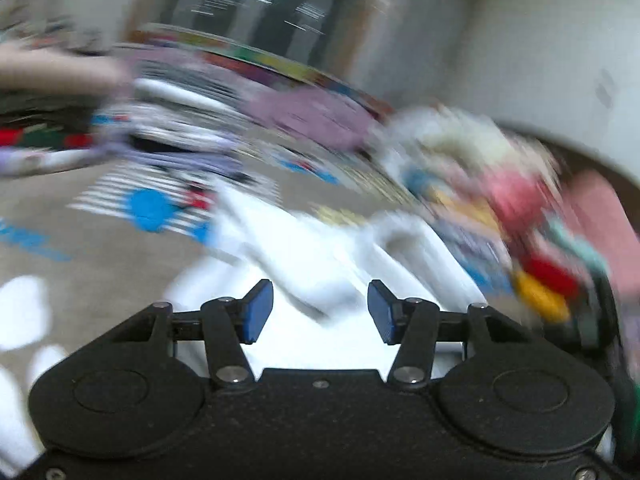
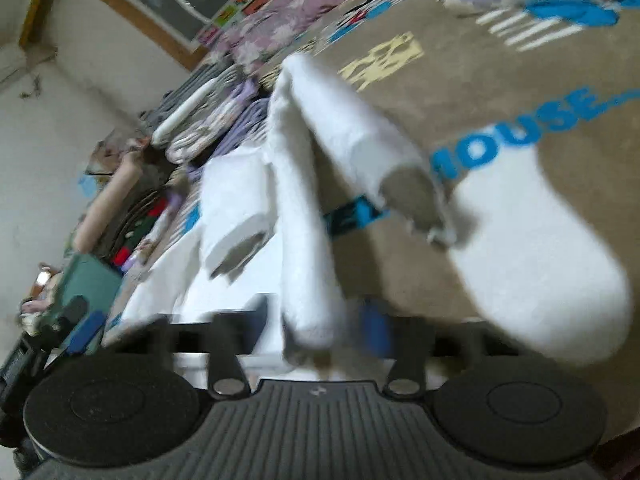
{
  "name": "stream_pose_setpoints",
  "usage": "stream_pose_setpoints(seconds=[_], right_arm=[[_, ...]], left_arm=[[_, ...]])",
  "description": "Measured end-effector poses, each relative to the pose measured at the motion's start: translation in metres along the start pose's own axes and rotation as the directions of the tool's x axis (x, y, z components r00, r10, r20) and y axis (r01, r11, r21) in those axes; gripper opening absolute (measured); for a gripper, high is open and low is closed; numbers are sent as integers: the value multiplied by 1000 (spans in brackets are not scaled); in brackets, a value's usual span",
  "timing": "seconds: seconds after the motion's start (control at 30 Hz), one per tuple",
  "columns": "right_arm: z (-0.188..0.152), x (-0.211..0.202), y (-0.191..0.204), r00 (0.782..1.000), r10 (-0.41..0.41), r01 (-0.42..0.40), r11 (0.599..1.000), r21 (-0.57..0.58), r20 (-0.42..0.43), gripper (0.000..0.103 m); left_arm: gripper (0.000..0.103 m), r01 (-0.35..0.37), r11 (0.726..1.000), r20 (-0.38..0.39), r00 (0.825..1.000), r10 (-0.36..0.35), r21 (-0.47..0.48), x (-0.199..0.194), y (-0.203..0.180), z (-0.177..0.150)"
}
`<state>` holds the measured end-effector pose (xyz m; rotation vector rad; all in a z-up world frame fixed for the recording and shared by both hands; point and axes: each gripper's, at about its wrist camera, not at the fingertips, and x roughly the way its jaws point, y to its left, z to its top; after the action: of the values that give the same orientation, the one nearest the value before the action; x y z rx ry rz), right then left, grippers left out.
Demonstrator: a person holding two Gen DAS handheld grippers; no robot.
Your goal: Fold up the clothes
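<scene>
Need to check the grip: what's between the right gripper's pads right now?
In the right wrist view, a bunched fold of the white garment runs down between the right gripper pads, which are closed on it. Motion blur hides the exact contact.

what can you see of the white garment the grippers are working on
The white garment looks like soft, thick fabric, plain white, crumpled rather than flat. It lies partly on a tan printed mat, with sleeve-like tubes showing open cuffs. One long fold rises up from the mat into the right gripper, whose blue pads are closed on it. In the blurred left wrist view it spreads below the left gripper, whose jaws stand apart, gripping nothing. Piles of coloured clothes lie beside it.
</scene>
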<state>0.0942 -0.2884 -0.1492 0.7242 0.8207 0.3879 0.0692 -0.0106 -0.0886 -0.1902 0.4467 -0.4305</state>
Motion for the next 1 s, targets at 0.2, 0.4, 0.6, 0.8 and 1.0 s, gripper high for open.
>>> stream_pose_setpoints(seconds=[0.2,0.4,0.6,0.8,1.0], right_arm=[[24,-2,4,986,167,-163,968,191,-7,17],[56,3,33,984,169,-157,971,179,-53,17],[69,15,40,977,198,-173,949,264,-73,17],[80,25,44,980,184,-150,935,321,-76,19],[76,25,43,978,198,-160,922,353,-73,20]], left_arm=[[52,102,919,-137,989,-53,380,27,-58,-36],[52,17,867,-127,990,54,498,47,-71,-52],[52,-134,769,-16,983,184,625,54,-81,-61],[44,-173,720,27,978,209,672,67,-84,-64],[27,-222,694,58,966,252,685,76,-80,-62]])
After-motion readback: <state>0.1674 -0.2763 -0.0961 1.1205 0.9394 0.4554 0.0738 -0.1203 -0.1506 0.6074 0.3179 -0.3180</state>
